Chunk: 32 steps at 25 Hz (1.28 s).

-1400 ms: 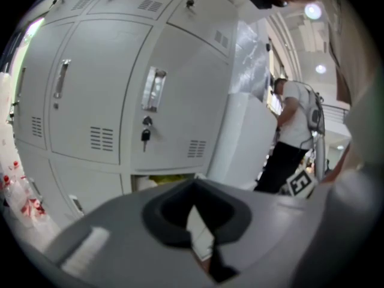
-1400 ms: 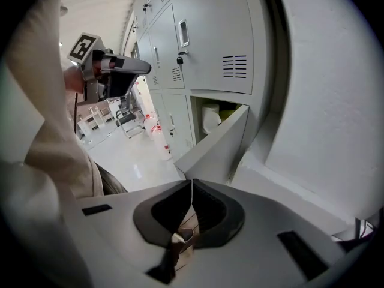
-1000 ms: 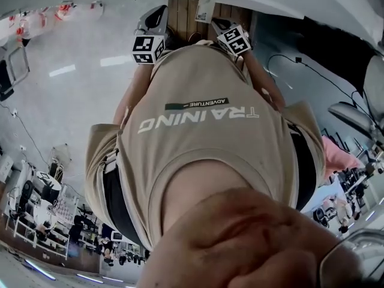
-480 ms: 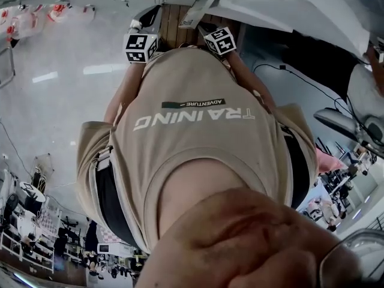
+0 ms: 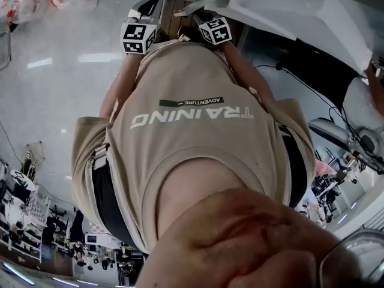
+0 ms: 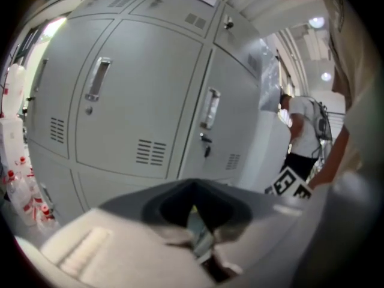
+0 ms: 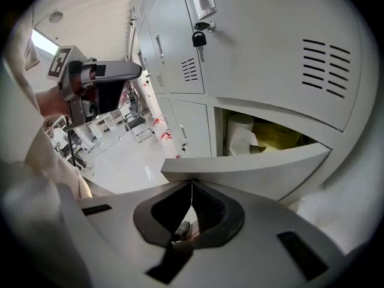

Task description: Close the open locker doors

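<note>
Grey lockers fill both gripper views. In the right gripper view a low locker door (image 7: 255, 168) stands ajar, just beyond my right gripper (image 7: 192, 189), which is shut and holds nothing. White and yellow contents (image 7: 264, 138) show inside that compartment. My left gripper (image 6: 193, 198) is shut with nothing in it and faces closed locker doors (image 6: 135, 110) with handles. In the head view both grippers show at the top, left gripper (image 5: 144, 17) and right gripper (image 5: 207, 24), beyond the person's beige shirt.
A padlock (image 7: 198, 38) hangs on the closed door above the open one. The left gripper's body (image 7: 99, 83) is at the upper left of the right gripper view. Another person (image 6: 303, 131) stands far down the aisle. Shiny floor (image 5: 66, 71) lies to the left.
In the head view both marker cubes have drifted up and left toward the lockers, and the scene around the torso has shifted. Both grippers stay shut.
</note>
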Each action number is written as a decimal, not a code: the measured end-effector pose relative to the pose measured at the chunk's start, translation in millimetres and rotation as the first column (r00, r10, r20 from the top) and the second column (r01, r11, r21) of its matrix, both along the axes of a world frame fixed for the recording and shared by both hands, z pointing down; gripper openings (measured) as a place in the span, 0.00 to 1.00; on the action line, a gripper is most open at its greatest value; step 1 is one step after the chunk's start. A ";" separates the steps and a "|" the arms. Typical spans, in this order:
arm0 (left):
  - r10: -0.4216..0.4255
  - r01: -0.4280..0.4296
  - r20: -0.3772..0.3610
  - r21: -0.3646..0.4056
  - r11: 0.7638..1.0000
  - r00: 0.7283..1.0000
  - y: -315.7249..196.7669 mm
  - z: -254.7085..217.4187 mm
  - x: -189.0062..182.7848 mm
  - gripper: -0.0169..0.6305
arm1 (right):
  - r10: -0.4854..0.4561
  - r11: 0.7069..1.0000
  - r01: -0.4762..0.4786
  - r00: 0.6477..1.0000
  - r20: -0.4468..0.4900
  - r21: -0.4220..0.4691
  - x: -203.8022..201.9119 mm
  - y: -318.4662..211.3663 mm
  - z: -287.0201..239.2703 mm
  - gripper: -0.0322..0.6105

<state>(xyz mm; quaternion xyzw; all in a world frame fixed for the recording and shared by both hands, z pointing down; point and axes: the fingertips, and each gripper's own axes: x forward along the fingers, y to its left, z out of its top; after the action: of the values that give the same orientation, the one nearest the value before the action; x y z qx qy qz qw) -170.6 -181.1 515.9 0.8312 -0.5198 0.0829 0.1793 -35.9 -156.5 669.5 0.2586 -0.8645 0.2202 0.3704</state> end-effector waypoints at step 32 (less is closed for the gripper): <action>-0.364 0.376 0.104 -0.129 0.918 0.926 -1.3 -1.4 42.0 0.03 | -0.223 0.974 0.221 0.972 0.074 0.040 -13.2 -109.6 -1.9 0.07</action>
<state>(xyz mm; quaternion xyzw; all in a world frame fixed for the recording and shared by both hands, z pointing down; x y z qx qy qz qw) -128.6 -182.4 514.4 0.6986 -0.6665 0.1176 0.2321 -49.1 -266.0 667.6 0.1572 -0.9052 0.1738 0.3546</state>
